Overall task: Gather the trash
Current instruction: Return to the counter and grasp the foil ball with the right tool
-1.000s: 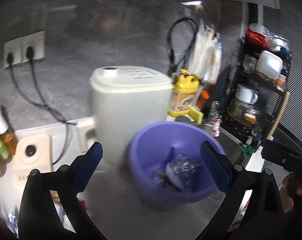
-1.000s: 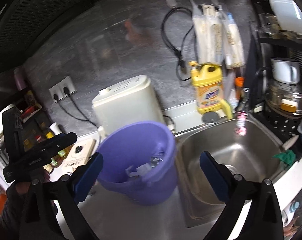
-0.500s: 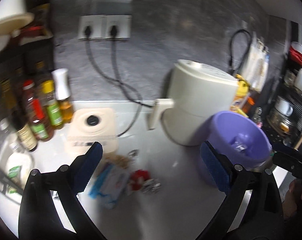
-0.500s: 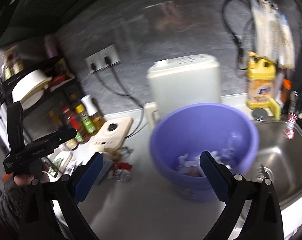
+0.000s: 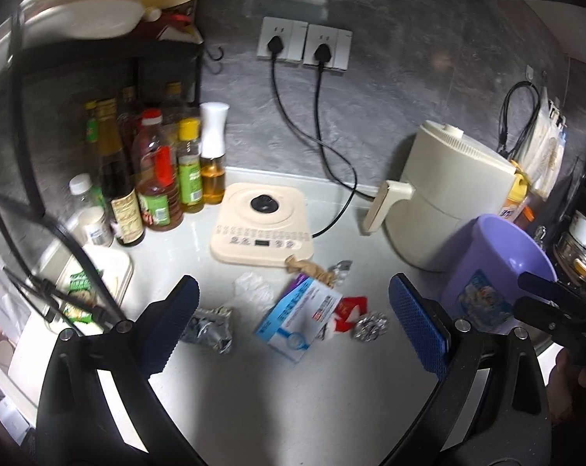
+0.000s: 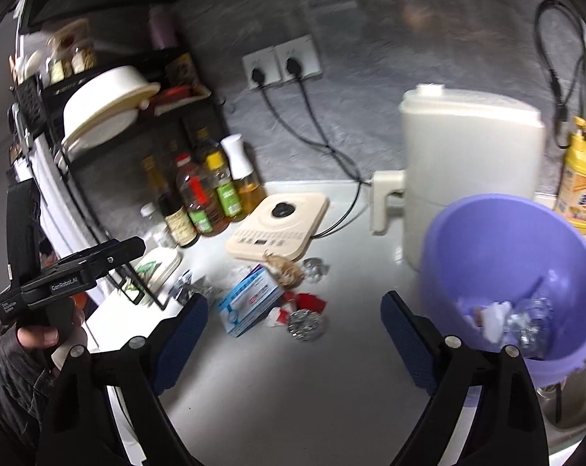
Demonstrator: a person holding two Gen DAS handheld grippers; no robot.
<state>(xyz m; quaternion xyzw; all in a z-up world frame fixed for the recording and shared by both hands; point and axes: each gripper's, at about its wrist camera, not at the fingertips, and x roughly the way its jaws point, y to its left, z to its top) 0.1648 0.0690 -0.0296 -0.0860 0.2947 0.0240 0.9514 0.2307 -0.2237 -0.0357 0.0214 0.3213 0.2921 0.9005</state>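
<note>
Scattered on the pale desk, just near of a cream induction hob: a small heap of trash. Largest piece a flattened blue-and-white box, lying flat, long axis slanting from near-left to far-right in the left wrist view, printed label up. Touching its far end, a twist of brown paper and a scrap of clear crinkled plastic. Against its right edge a red-and-white wrapper, and right of that a crumpled foil ball, round, shiny, no clear axis. Left of the box a wad of clear film, then a crushed silver foil pouch, lying flat with its long side running left to right, just beside the left finger of the left claw.

Left claw spread wide above the desk, nothing between the blue pads, box and wrapper seen beyond the gap. Right claw also wide, jaws closing a little, nothing between them; foil ball seen beyond the gap, apart from the pads.

At the right, a purple bucket standing upright on the desk beside a cream air fryer, already holding white paper and crinkled plastic at the bottom. At far left, sauce bottles under a black rack. Two black plugs in the wall sockets on the grey wall.
</note>
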